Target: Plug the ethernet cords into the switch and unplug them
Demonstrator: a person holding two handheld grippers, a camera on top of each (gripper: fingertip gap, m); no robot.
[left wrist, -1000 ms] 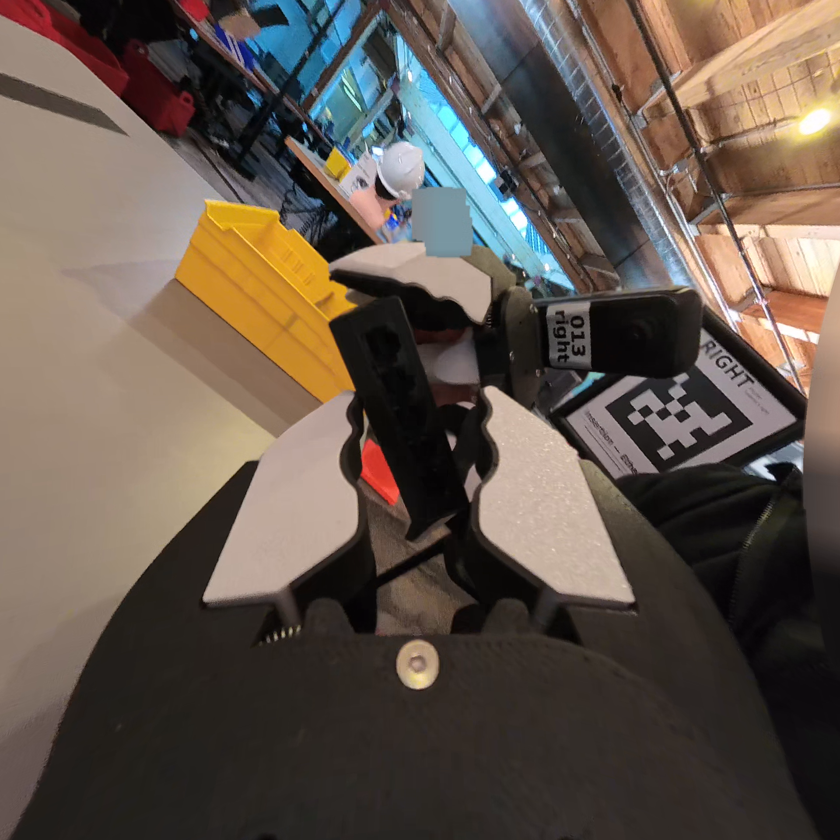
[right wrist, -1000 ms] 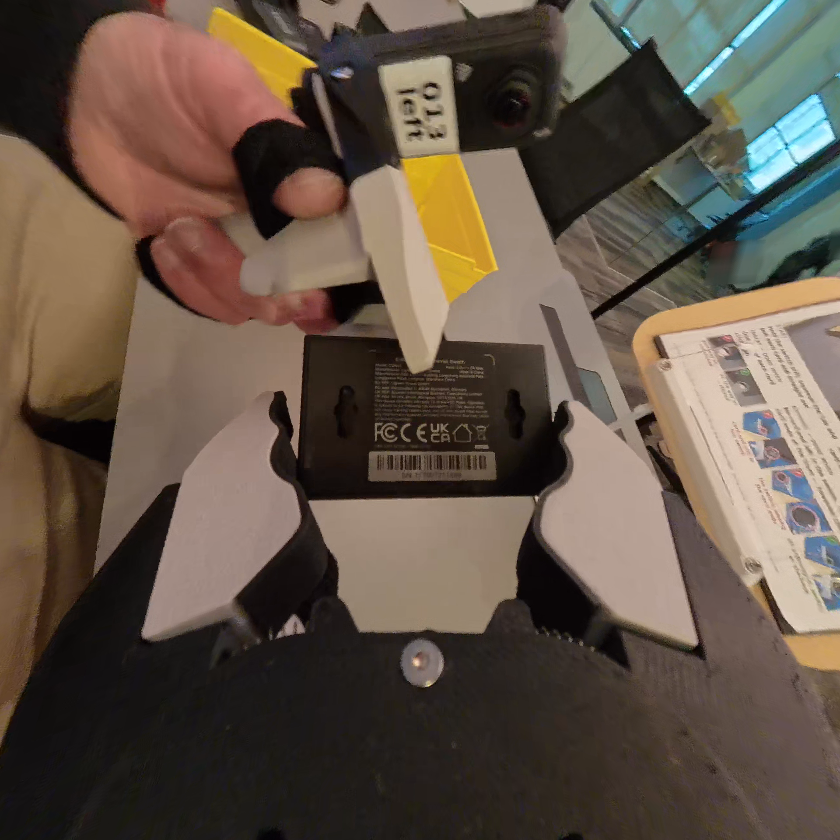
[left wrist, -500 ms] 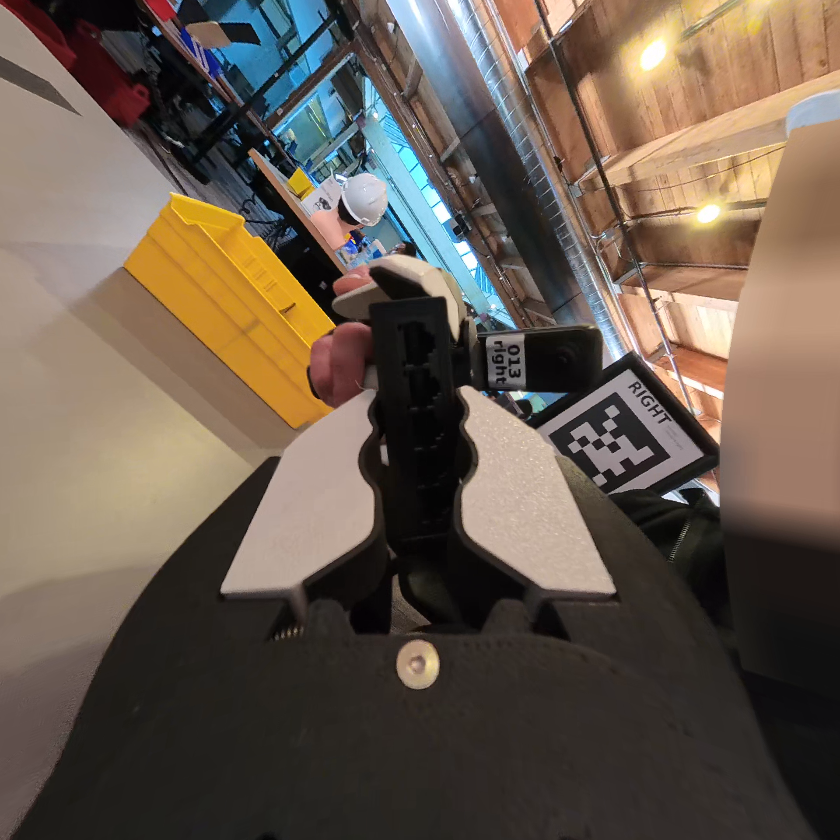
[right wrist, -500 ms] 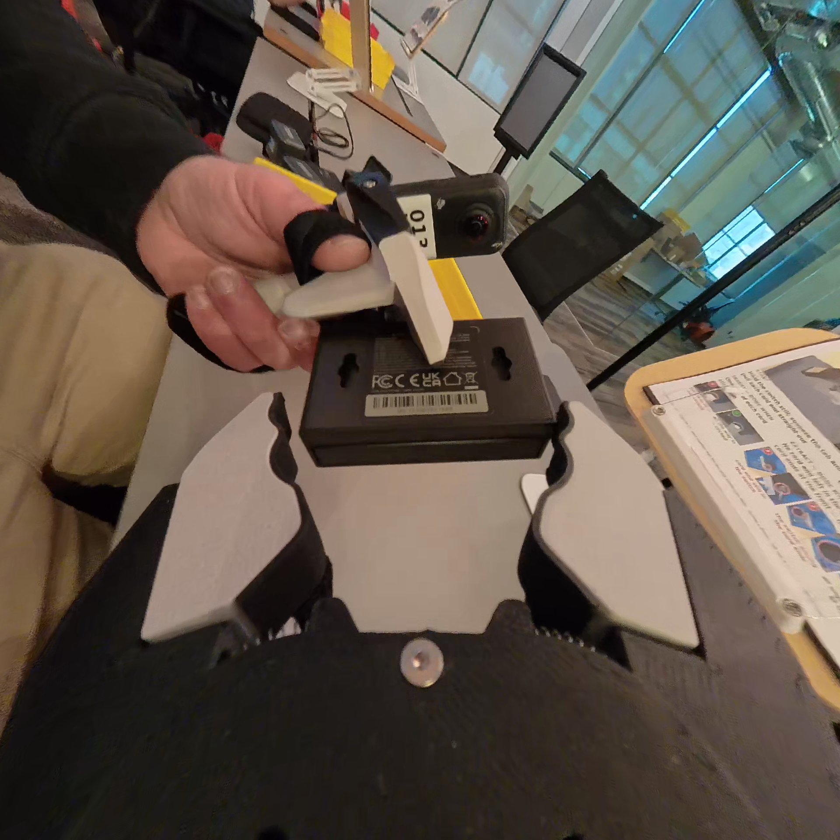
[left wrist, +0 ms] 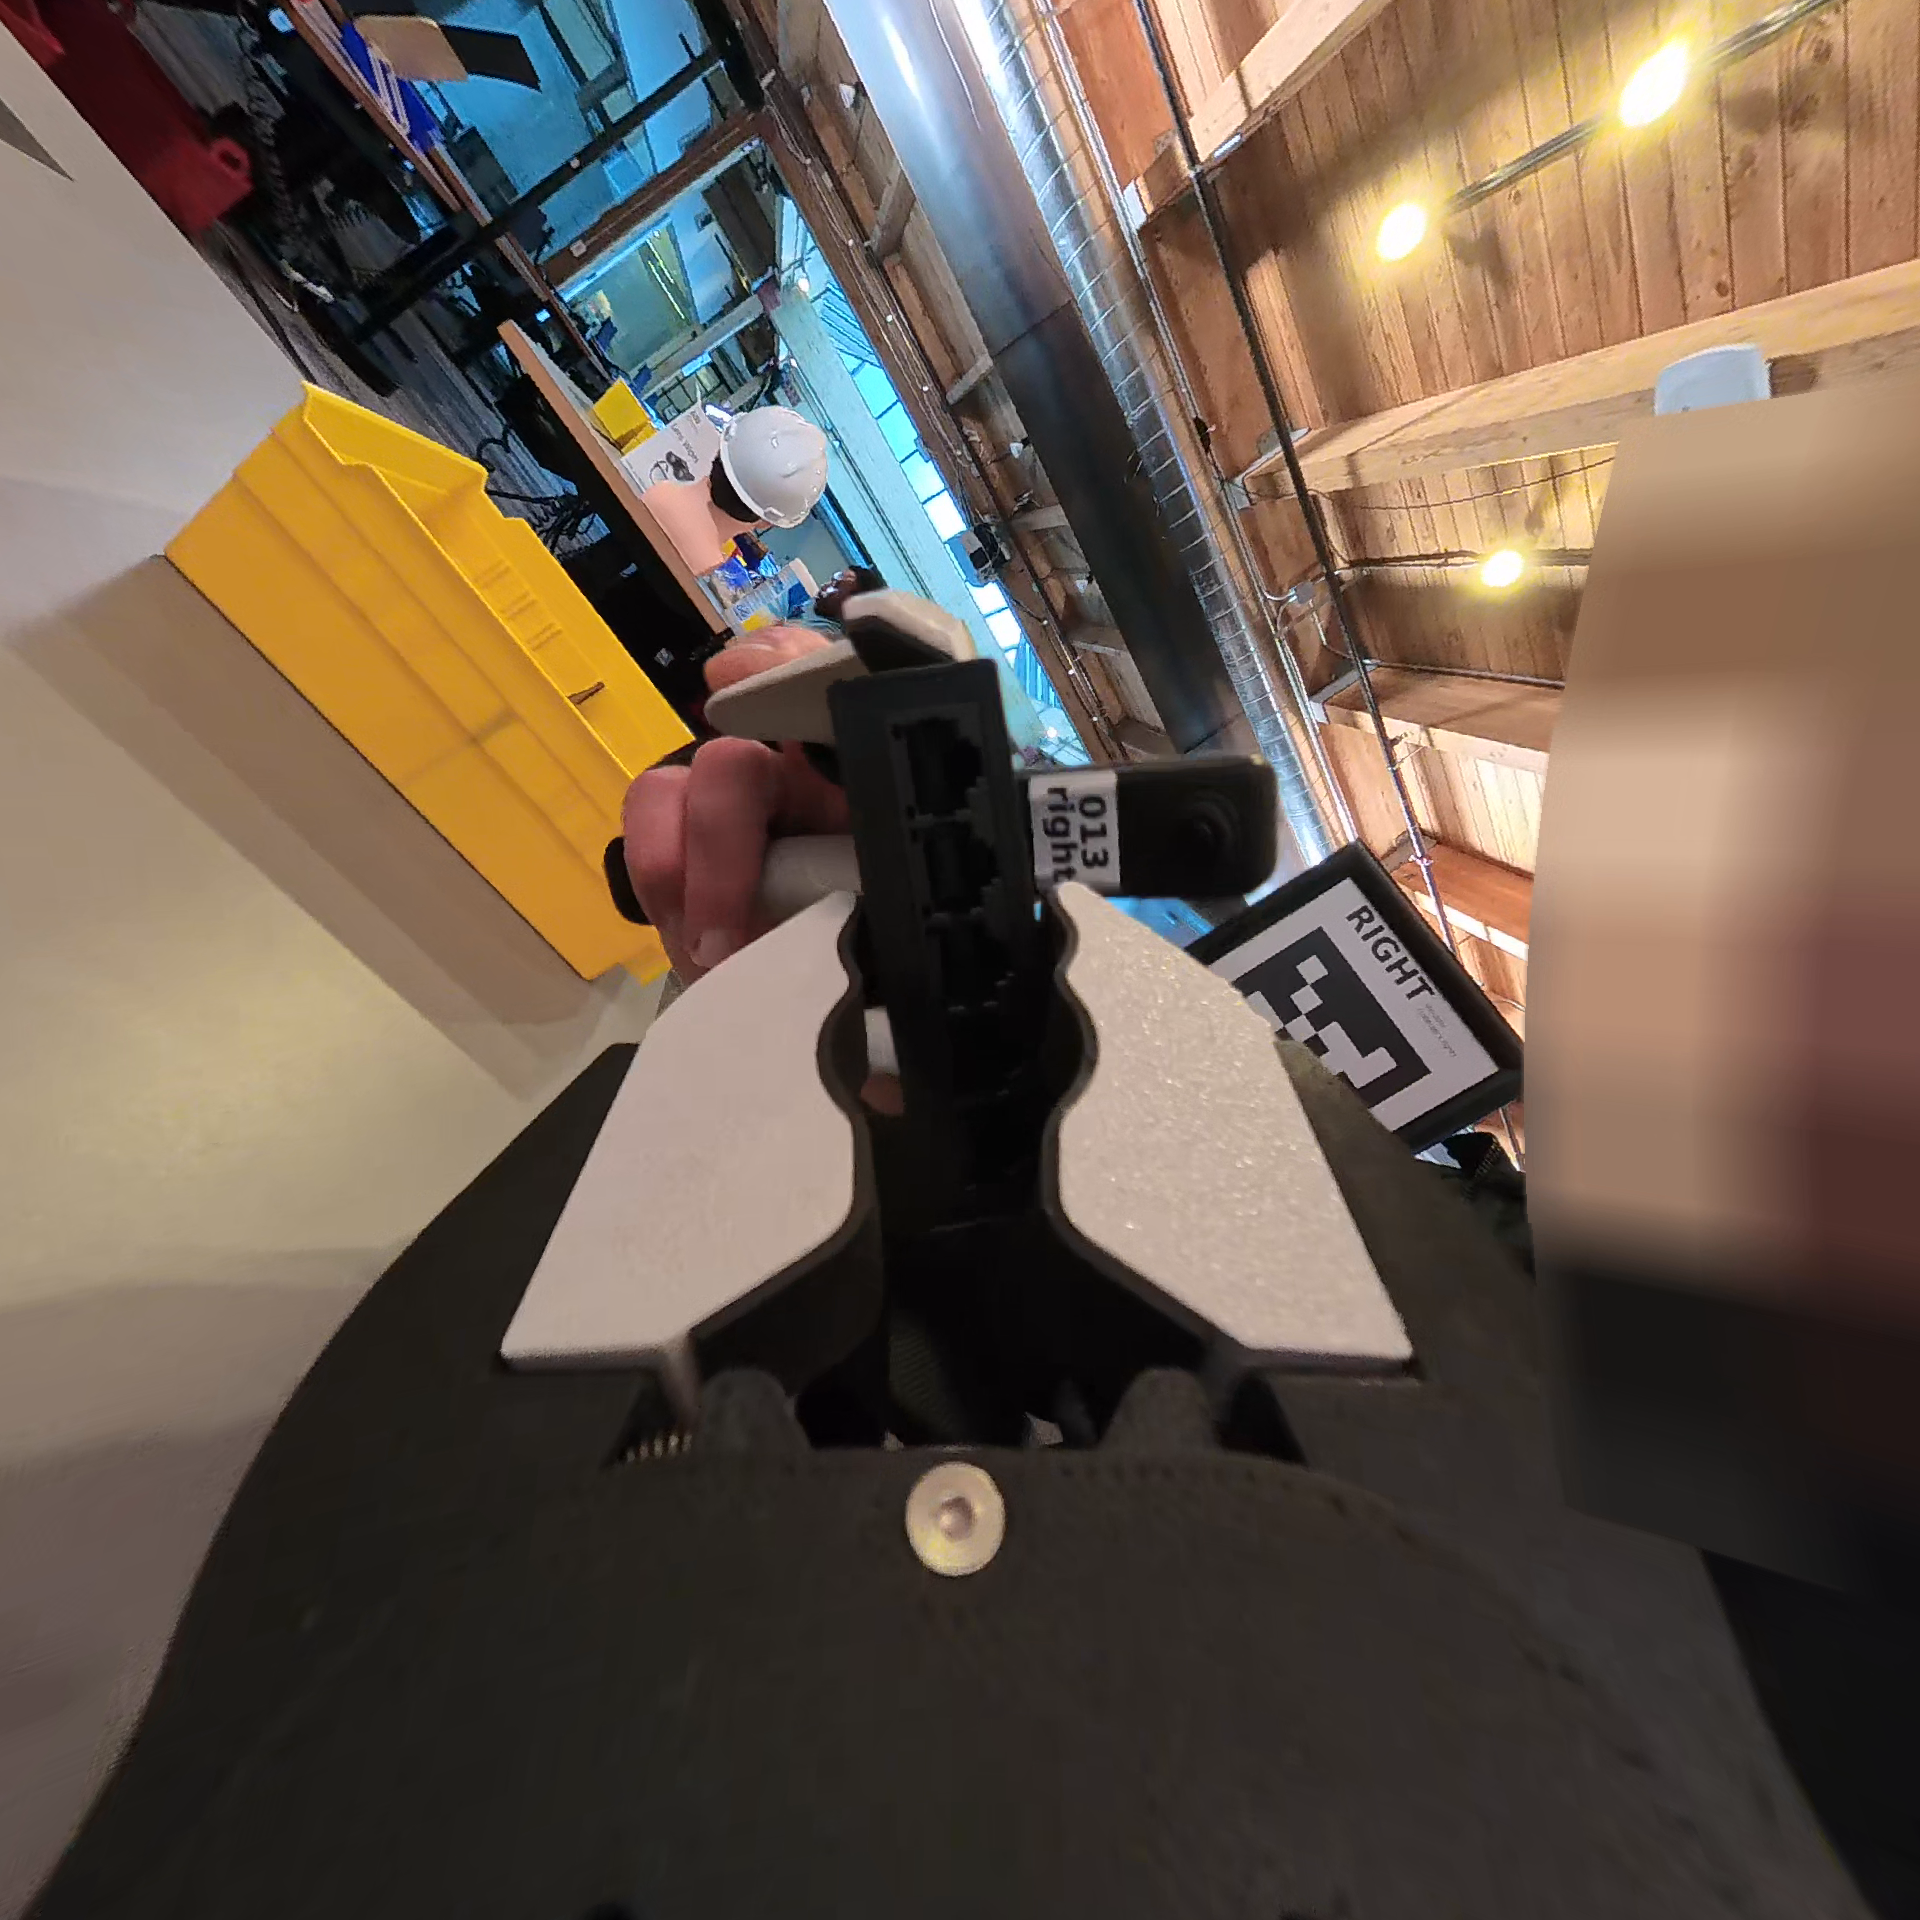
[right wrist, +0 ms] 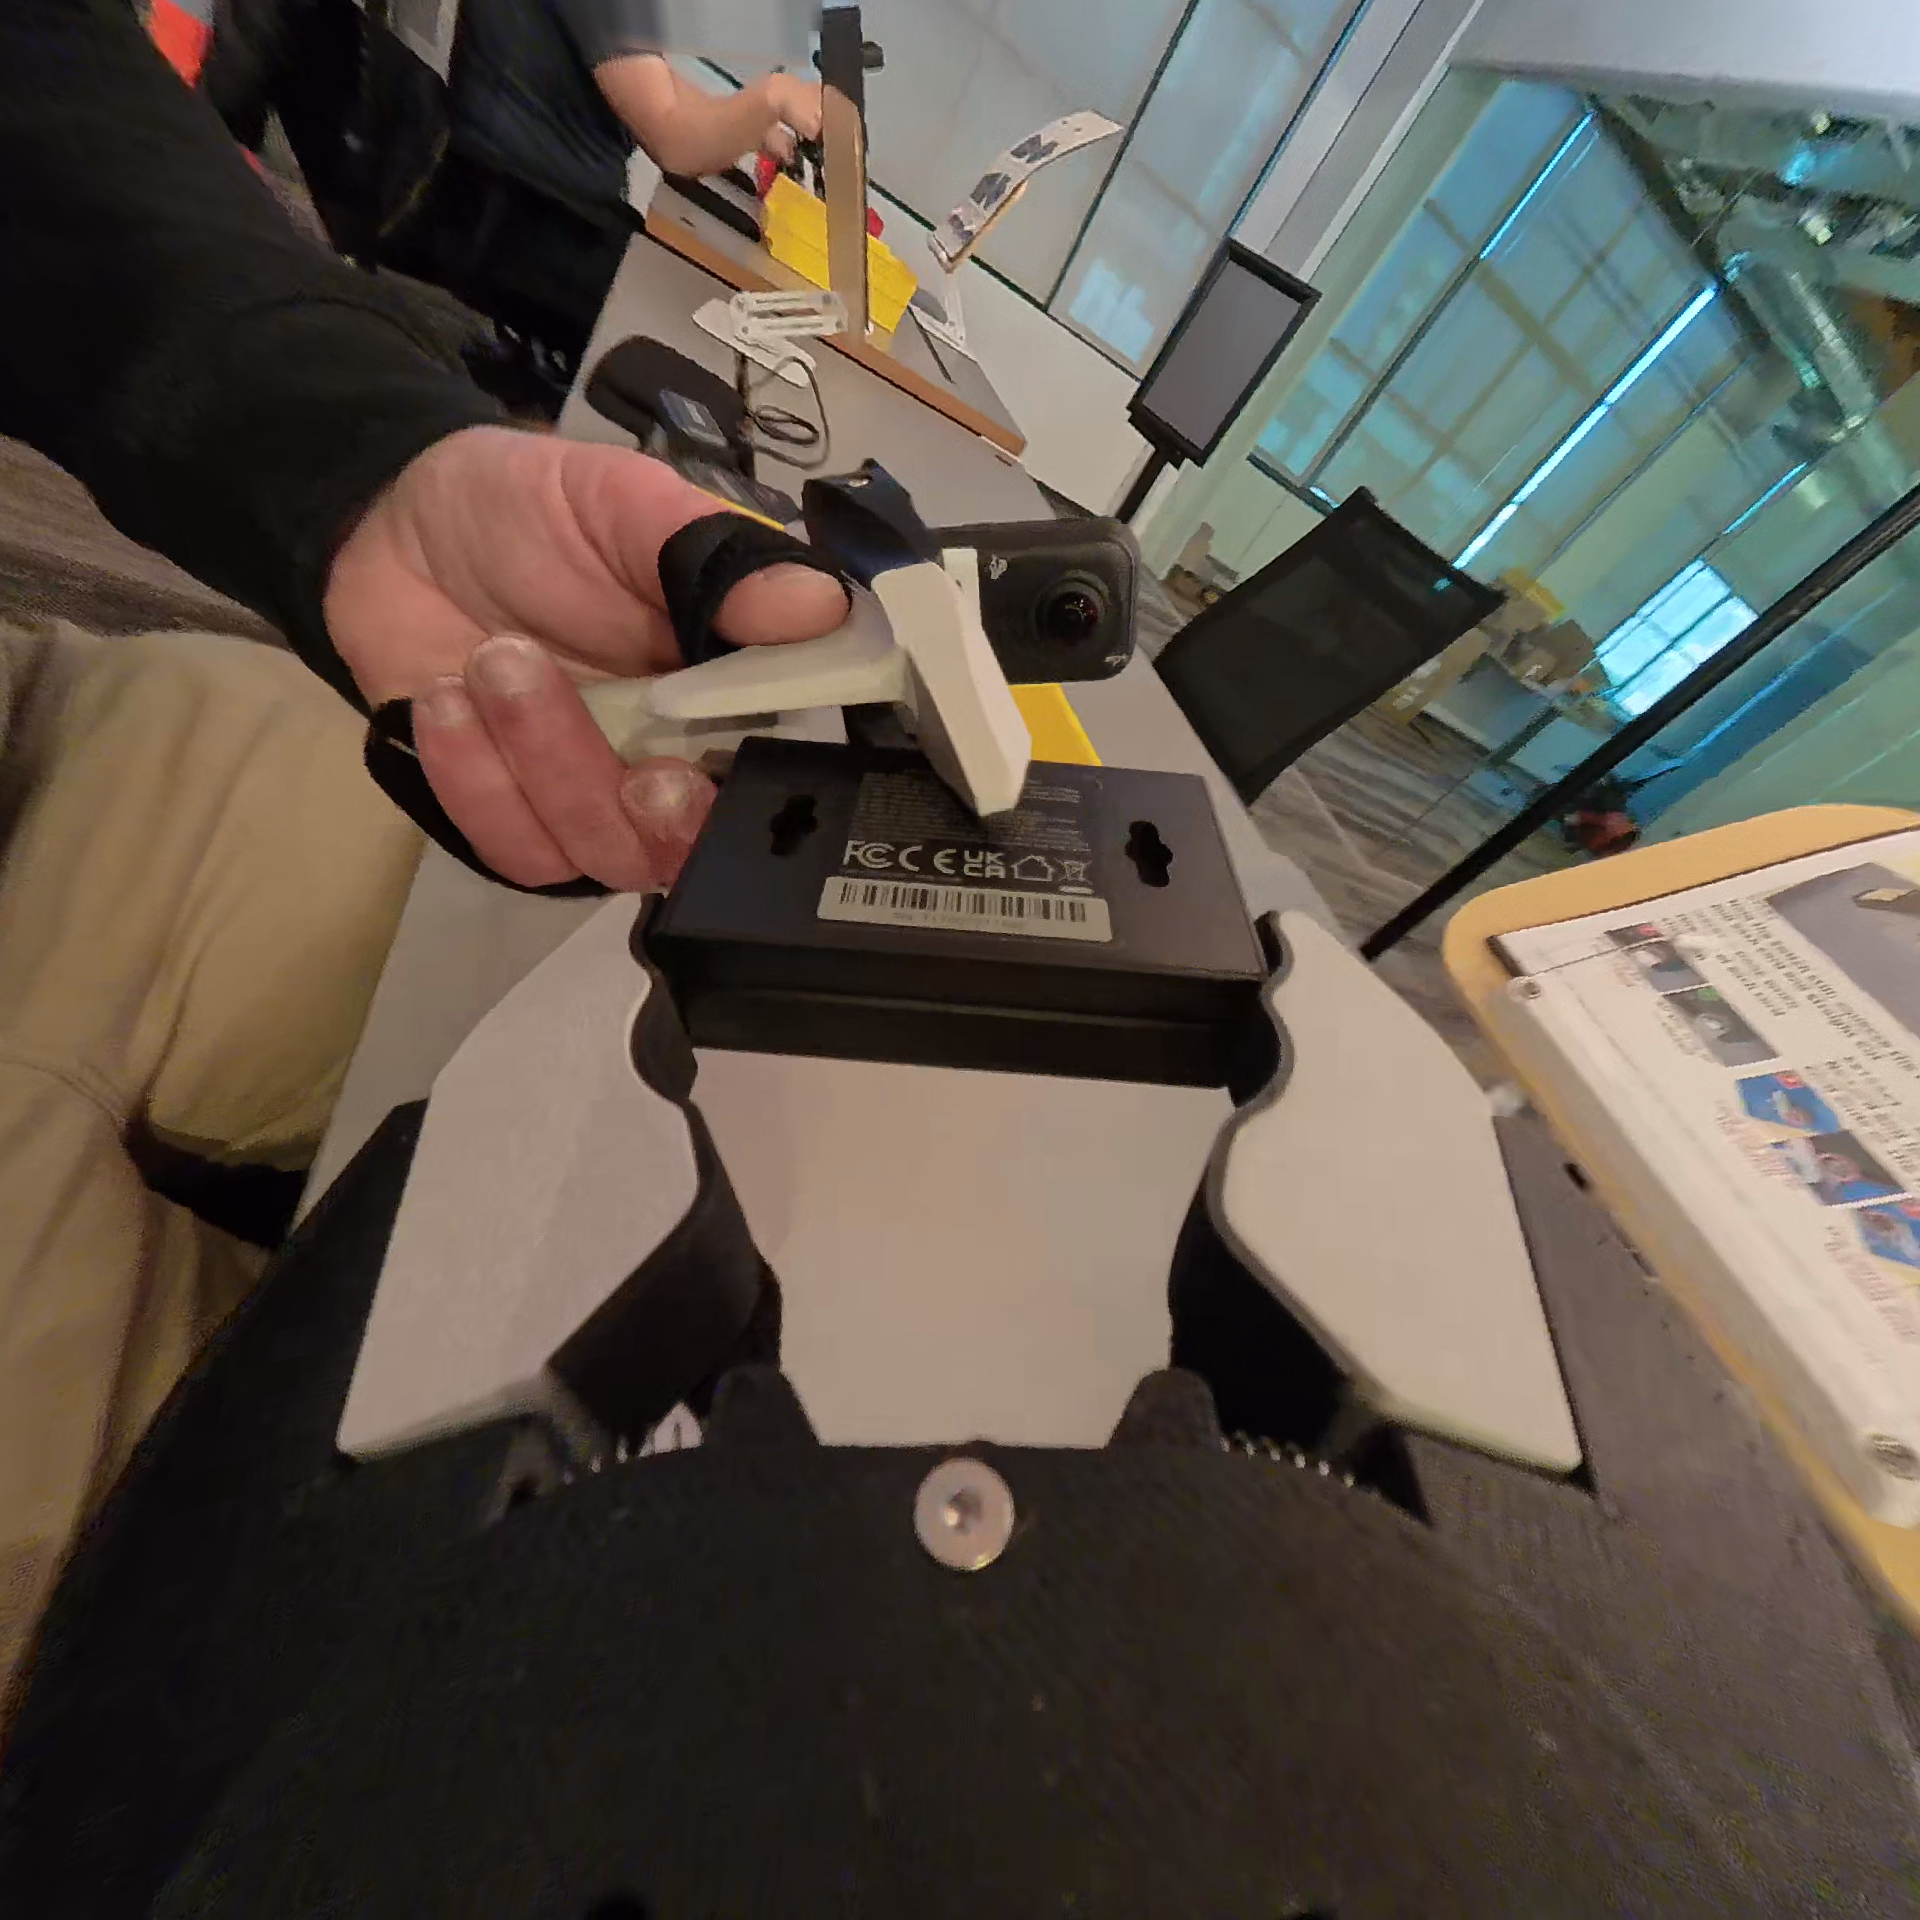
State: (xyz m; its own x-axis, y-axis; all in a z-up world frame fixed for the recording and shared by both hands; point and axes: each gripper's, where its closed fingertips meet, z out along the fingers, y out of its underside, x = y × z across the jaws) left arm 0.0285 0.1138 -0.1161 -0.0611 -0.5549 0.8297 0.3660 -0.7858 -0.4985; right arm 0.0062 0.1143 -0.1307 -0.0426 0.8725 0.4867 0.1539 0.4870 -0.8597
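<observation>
Our right gripper [right wrist: 956,997] has now closed its wide jaws across the flat black plastic switch [right wrist: 961,914]; our left gripper [left wrist: 951,977] still pinches its port edge.

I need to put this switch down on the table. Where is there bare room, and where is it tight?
Bare grey table lies directly beneath the black rectangular switch, between the right claw fingers. In the left wrist view a wide bare patch runs beside the yellow plastic bin. Crowded: the wood-edged instruction board on the right, the left claw and hand on the switch.
</observation>
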